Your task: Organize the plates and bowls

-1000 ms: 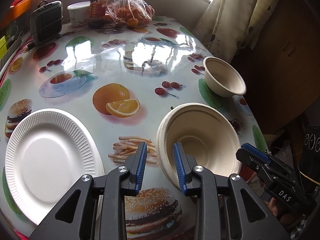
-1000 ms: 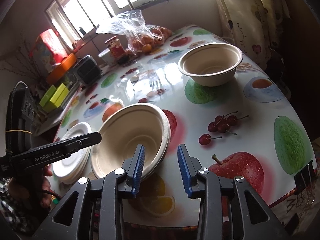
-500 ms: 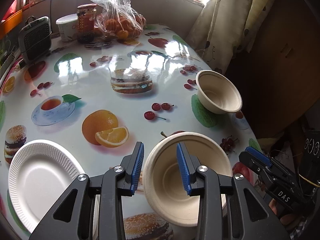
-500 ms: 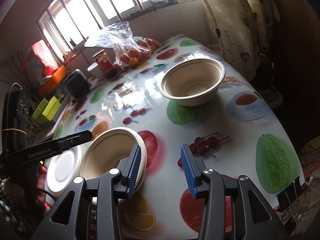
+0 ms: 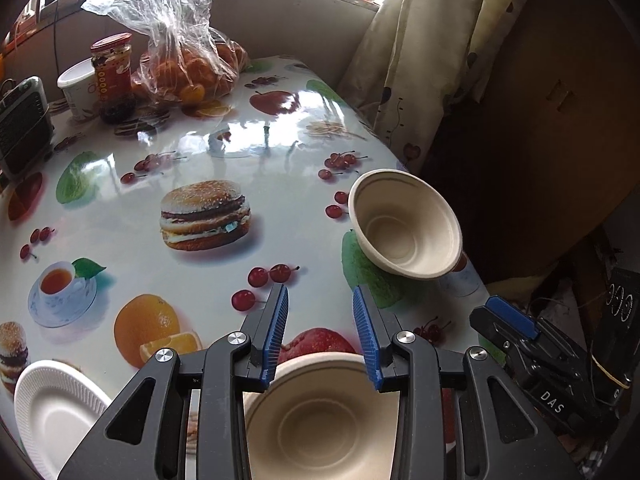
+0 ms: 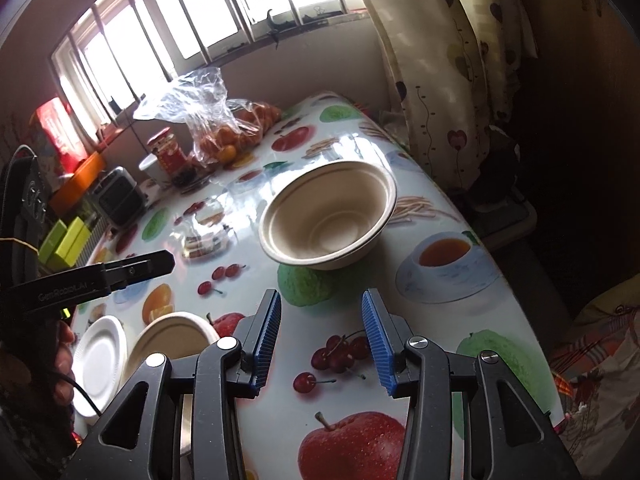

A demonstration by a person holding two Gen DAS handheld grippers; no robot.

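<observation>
A beige paper bowl [image 5: 320, 416] rests on the fruit-print table [image 5: 208, 288] at its near edge, just under and behind my left gripper [image 5: 320, 292]. That gripper is open, with nothing pressed between its blue pads. A second beige bowl [image 5: 404, 224] stands farther off near the table's right edge. A white ribbed plate [image 5: 56, 412] lies at the near left. In the right wrist view, my right gripper [image 6: 320, 296] is open and empty and faces the far bowl [image 6: 328, 216]. The near bowl [image 6: 172, 340] and plate [image 6: 100, 356] lie at its lower left.
A bag of oranges [image 5: 188, 68], a red-lidded jar [image 5: 114, 76], a white cup [image 5: 78, 88] and a small black heater [image 5: 24, 128] crowd the table's far end. A curtain [image 5: 420, 60] hangs by the right edge. A hand [image 6: 60, 360] holds the left gripper.
Both grippers have drawn back and lifted away from the near bowl's rim, their jaws a little wider. Both views have swung toward the far bowl.
</observation>
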